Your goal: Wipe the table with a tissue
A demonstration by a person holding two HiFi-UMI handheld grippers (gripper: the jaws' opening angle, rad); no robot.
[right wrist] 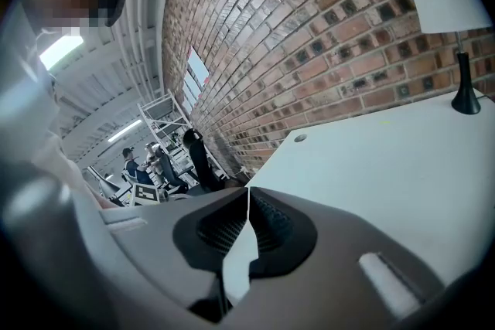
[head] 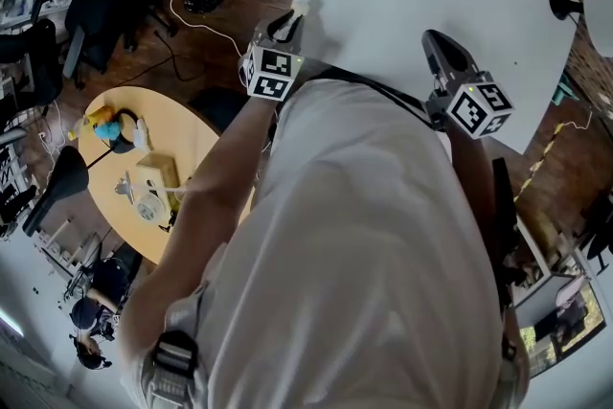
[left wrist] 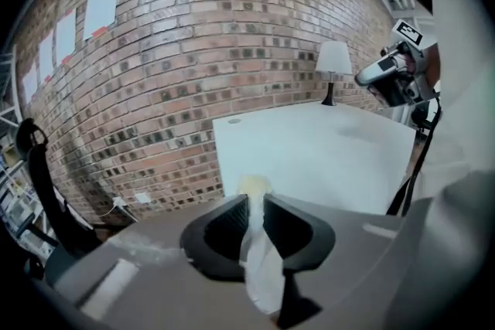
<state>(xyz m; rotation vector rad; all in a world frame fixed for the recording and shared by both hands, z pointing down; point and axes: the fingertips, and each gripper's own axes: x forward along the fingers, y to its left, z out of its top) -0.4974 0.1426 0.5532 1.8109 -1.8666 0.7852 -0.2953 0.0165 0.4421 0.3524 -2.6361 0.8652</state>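
Left gripper [left wrist: 255, 206] is clamped on the tissue [left wrist: 260, 268], a white strip that runs lengthwise along the jaws with a crumpled tip poking out front. It sits at the near left corner of the white desk [left wrist: 325, 151], so the wiping surface lies ahead and to its right. I can't tell whether the tissue touches the top. Right gripper [right wrist: 247, 201] is closed on nothing, well apart over the near edge; the desk is bare except a lamp [left wrist: 333, 62] at the far side by the brick wall [left wrist: 193, 50].
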